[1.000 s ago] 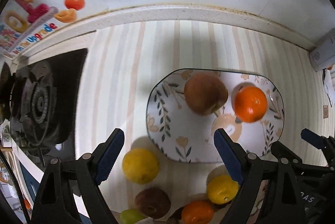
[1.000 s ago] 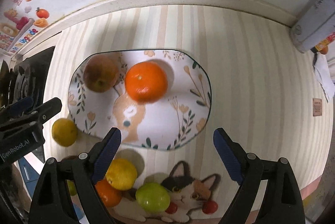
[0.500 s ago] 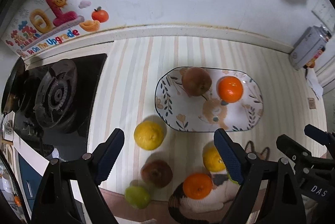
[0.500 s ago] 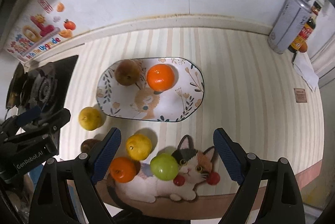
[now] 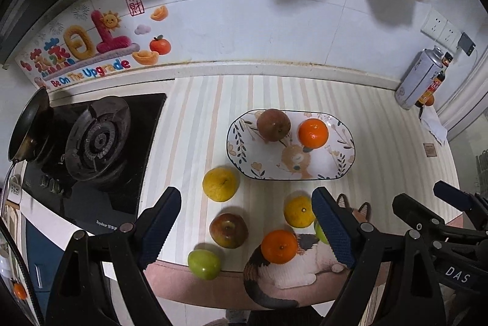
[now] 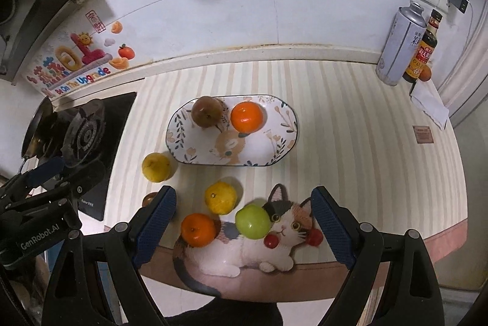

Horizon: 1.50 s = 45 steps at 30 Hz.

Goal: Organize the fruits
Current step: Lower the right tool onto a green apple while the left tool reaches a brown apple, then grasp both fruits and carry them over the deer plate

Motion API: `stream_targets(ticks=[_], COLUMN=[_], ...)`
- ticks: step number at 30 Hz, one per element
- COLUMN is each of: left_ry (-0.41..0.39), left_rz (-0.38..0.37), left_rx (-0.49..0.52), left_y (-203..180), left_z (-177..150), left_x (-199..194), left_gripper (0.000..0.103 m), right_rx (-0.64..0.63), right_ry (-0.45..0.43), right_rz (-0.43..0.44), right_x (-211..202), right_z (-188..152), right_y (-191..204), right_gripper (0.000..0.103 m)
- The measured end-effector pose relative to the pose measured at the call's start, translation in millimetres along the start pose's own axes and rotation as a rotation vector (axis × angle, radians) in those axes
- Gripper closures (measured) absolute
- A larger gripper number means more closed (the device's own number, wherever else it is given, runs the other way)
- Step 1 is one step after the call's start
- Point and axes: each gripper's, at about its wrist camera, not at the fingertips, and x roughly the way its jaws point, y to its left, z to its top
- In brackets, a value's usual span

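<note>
An oval floral plate [image 5: 262, 164] [image 6: 274, 149] on the striped counter holds a brown pear [image 5: 273, 124] [image 6: 207, 111] and an orange [image 5: 313, 133] [image 6: 246, 116]. Loose in front of it lie a yellow citrus [image 5: 220, 184] [image 6: 156, 167], a second yellow citrus [image 5: 298, 211] [image 6: 220, 197], a red apple [image 5: 228, 230], an orange [image 5: 279, 246] [image 6: 198, 230] and two green apples [image 5: 203, 264] [image 6: 252, 221]. My left gripper [image 5: 247, 230] is open and empty, high above the loose fruit. My right gripper [image 6: 244, 227] is open and empty above the counter's front edge.
A gas stove [image 5: 94, 140] with a pan [image 5: 29, 121] stands at the left. A metal can [image 6: 398, 51] and a sauce bottle [image 6: 422, 51] stand at the back right by the wall. A cat picture [image 6: 274, 246] marks the counter's front edge.
Both grippers have pulled back and up from the plate, so the view has widened. More loose fruit and the counter's front edge now show. Both stay open and empty.
</note>
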Motion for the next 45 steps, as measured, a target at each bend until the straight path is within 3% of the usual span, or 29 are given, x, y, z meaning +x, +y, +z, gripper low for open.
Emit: stream_targets(ticks=[4,5,6,9,21,32,40,42,44,45], left_ry=[-0.005,-0.005,0.0,0.03,0.332,0.507,0.541,0.539,0.535,0.534], left_rz=[0.002,0.012,0.023,0.057,0.112,0.02,-0.013,-0.025,-0.035,-0.04], left_rx=[-0.01,-0.008,-0.006,-0.011,-0.092,-0.136,-0.154,-0.154,-0.151,-0.149], left_y=[8.1,11.1,13.5,24.7,59.5,45.9,39.3,38.1,36.4,36.6], left_z=[-6.2,-8.3,-10.4,-19.7,-57.4,-64.1,-71.4,-72.4,-74.4,-75.0], left_x=[-3.0,-0.7,2.2,17.3,128.7,196.1,214.7,216.5,217.6,218.3], left_gripper=[0.015,0.012,0.002,0.0,0.0,0.0,0.0,0.004,0.017,0.03], right_rx=[0.008,0.014,0.017,0.033,0.107,0.075,0.059,0.056,0.044,0.041], right_ry=[0.016,0.033,0.051,0.114,0.333,0.372,0.39,0.392,0.379,0.373], right_rz=[0.016,0.024,0.03,0.053,0.056,0.059,0.073,0.067,0.057,0.057], right_x=[4.7,10.6,17.9,44.0,165.6,198.1,216.9,221.3,222.3,221.4], right_z=[-10.5,-14.3,-17.8,-28.6,-67.4,-65.1,-63.6,-64.7,-65.2,-65.2], right_y=[1.0,0.4,-0.4,-3.1,-33.8,-34.4,-29.3,-28.4,-28.5,-28.1], right_gripper=[0.011,0.011,0.011,0.011,0.015,0.024,0.035,0.038,0.04,0.04])
